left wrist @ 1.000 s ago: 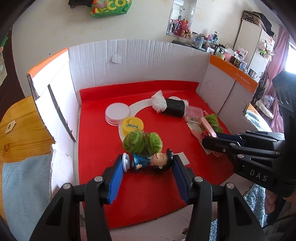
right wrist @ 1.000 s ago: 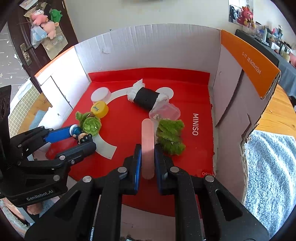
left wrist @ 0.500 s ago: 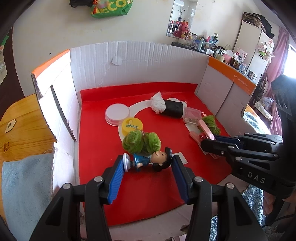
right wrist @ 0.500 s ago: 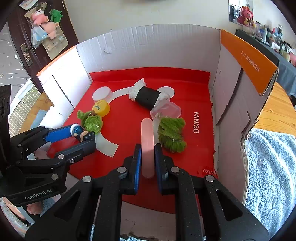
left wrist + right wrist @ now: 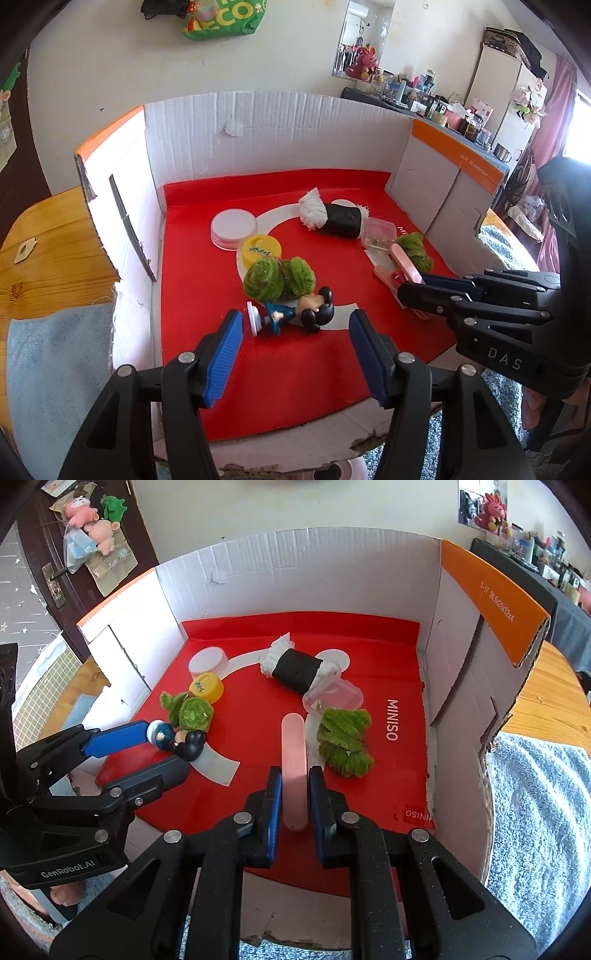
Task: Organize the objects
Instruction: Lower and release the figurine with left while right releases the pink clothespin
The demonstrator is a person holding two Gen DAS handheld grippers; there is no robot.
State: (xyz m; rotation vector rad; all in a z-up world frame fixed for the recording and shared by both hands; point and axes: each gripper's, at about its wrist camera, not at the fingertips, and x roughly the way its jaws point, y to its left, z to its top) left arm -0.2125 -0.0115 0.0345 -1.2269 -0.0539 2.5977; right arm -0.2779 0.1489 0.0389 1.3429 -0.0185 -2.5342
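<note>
being backed away from the figurine (image 5: 295, 314), the left gripper (image 5: 293, 334) is now being held just short of it, with its blue pads spread wide; a second ago the toy was lying between those pads, and now it is seen just beyond their tips, on its side on the red mat (image 5: 221, 369), touching the green fuzzy ball (image 5: 277, 277). nothing is being held by this gripper. the figurine is judged to have been left there, or the grasp is being lined up again; which one cannot be told.

the pink clip (image 5: 294, 764) is being pinched between the pressed-in pads of the right gripper (image 5: 294, 797), as it was a second ago, and is being kept low over the mat just beside the green fuzzy strip (image 5: 345, 742). the whole view is being drawn slightly back toward the open front of the cardboard box (image 5: 295, 572).

the sorting is judged to be in an early stage: the yellow lid (image 5: 260, 251), the white lid (image 5: 233, 228), the black roll (image 5: 334, 218) and the clear tub (image 5: 334, 698) are all lying scattered on the mat.
</note>
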